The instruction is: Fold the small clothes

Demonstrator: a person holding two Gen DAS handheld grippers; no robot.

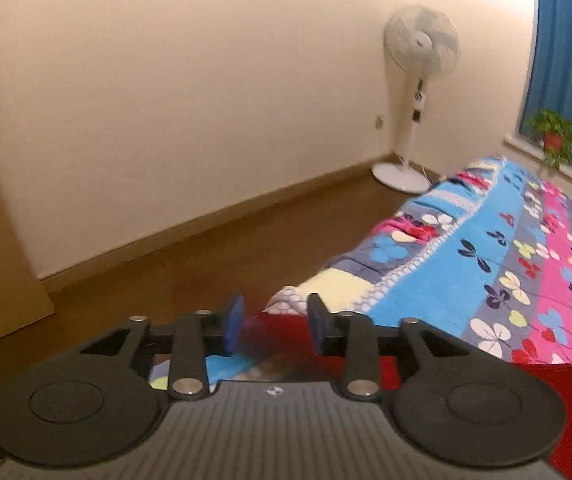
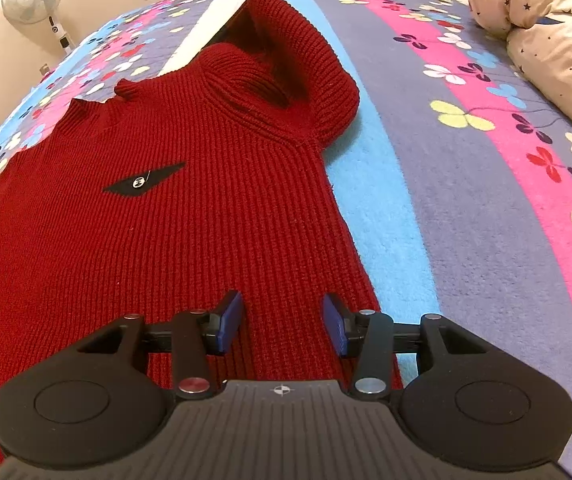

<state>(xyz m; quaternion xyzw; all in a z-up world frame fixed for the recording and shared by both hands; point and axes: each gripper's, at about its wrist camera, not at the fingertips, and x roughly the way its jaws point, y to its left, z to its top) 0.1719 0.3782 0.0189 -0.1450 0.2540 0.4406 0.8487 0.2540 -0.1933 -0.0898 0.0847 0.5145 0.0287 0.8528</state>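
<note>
The right tongs [image 2: 282, 322] stand apart over the red knit sweater [image 2: 158, 216] on the bed [image 2: 465, 240]. The left tongs [image 1: 274, 326] stand apart, empty, at the bed's edge. Risk: the folded sleeve [image 2: 309, 60] may slip loose if the hem is dragged.

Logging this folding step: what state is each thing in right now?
Sweater: spread flat on the bed, one sleeve folded over near the collar.
Left gripper: open, nothing pinched, at the bed's edge.
Right gripper: open over the sweater's edge, gripping nothing.
Fan: upright; running or not, cannot tell.
</note>
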